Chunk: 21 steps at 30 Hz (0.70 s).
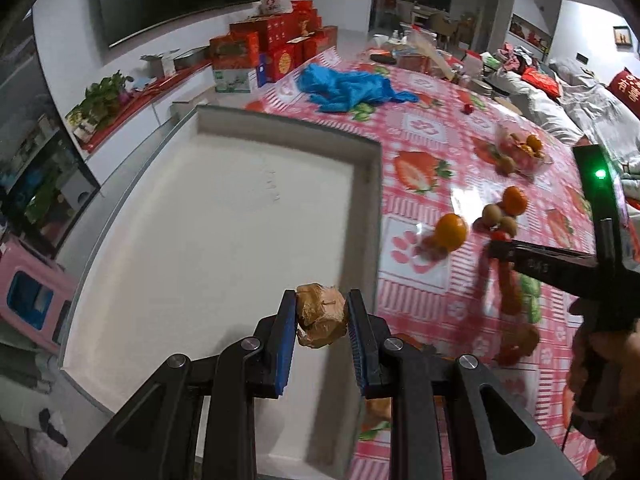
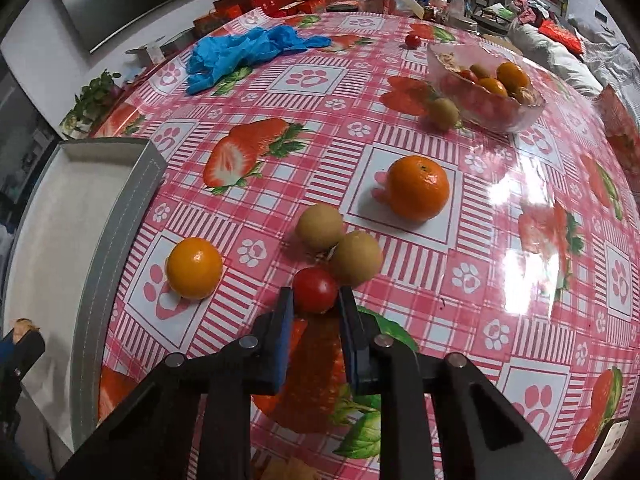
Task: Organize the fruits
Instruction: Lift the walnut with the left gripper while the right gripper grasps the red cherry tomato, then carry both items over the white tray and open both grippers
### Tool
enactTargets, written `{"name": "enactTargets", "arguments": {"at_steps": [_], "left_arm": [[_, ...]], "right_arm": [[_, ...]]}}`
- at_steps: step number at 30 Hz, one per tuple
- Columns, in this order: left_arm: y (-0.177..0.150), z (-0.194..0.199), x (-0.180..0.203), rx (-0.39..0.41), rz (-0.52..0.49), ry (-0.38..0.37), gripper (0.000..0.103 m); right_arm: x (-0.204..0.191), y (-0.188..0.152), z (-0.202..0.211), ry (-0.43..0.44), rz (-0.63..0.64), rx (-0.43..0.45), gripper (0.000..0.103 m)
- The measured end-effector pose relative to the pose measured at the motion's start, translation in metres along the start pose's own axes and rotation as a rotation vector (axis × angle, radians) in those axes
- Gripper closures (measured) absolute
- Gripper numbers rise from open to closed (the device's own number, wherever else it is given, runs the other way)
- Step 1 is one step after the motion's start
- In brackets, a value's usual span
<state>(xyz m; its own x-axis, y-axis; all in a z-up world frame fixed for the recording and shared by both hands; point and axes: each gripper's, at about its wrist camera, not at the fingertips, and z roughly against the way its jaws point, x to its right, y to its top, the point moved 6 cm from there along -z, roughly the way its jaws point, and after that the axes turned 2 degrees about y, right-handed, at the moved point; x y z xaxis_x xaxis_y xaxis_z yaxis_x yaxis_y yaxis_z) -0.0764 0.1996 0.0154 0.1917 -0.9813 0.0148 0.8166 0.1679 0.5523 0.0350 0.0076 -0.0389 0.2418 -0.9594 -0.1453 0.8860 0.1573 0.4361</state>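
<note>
Red cherry tomato (image 2: 315, 289) clamped in right hand-held gripper (image 2: 316, 300); walnut (image 1: 321, 315) pinched in left hand-held gripper (image 1: 321, 312).

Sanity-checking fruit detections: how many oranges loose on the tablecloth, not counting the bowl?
2. One orange sits mid-table; a smaller orange lies near the white tray. At least two more sit inside the glass bowl, where others may be hidden.

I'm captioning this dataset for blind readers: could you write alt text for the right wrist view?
The right hand-held gripper closes around a cherry tomato on a pink strawberry-print tablecloth, beside two tan round fruits. Two oranges lie nearby, a glass bowl of fruit sits farther back, and a white tray is at left.
</note>
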Motion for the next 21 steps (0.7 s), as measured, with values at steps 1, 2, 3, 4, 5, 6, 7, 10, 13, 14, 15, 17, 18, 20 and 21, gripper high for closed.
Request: {"name": "enactTargets", "arguments": {"at_steps": [1,2,3,4,5,6,7,10,13,14,15,17,18,20,21], "left_arm": [[-0.001,-0.001,-0.002,-0.002,0.005,-0.001,0.077],[-0.002,-0.002,-0.004,-0.004,0.011,-0.005,0.077],[-0.003,-0.003,-0.005,-0.005,0.014,-0.008,0.077],[-0.003,-0.004,-0.007,-0.004,0.014,-0.008,0.077],[-0.003,-0.005,-0.008,-0.004,0.013,-0.009,0.077],[-0.002,-0.005,-0.010,-0.002,0.014,-0.012,0.077],[0.000,-0.006,-0.011,-0.001,0.016,-0.017,0.077],[0.007,-0.002,-0.015,0.013,0.013,-0.018,0.077],[0.014,0.003,-0.025,0.032,0.013,-0.016,0.077],[0.016,0.004,-0.029,0.035,0.009,-0.012,0.077],[0.015,0.004,-0.032,0.036,0.007,-0.008,0.077],[0.013,0.000,-0.039,0.034,0.016,0.004,0.077],[0.010,-0.003,-0.044,0.025,0.027,0.006,0.077],[0.005,-0.011,-0.051,0.005,0.051,0.009,0.077],[0.002,-0.014,-0.054,-0.003,0.062,0.012,0.077]], "right_arm": [[0.001,-0.002,0.003,0.018,-0.009,0.000,0.079],[0.002,-0.002,0.006,0.039,-0.015,0.003,0.079],[0.002,-0.003,0.012,0.071,-0.016,0.012,0.079],[0.002,-0.003,0.017,0.081,-0.008,0.017,0.079],[0.000,-0.003,0.022,0.086,0.001,0.021,0.079],[-0.002,-0.003,0.028,0.099,0.010,0.022,0.079],[-0.006,-0.002,0.035,0.120,0.016,0.020,0.079],[-0.022,0.006,0.053,0.147,0.052,0.038,0.079],[-0.048,0.013,0.065,0.202,0.091,0.048,0.079],[-0.059,0.015,0.066,0.227,0.105,0.040,0.079],[-0.069,0.015,0.066,0.249,0.116,0.036,0.079],[-0.088,0.013,0.062,0.273,0.142,0.023,0.079],[-0.101,0.010,0.058,0.280,0.164,0.015,0.079],[-0.116,0.006,0.050,0.288,0.187,-0.002,0.079],[-0.125,0.004,0.043,0.298,0.195,-0.018,0.079]]}}
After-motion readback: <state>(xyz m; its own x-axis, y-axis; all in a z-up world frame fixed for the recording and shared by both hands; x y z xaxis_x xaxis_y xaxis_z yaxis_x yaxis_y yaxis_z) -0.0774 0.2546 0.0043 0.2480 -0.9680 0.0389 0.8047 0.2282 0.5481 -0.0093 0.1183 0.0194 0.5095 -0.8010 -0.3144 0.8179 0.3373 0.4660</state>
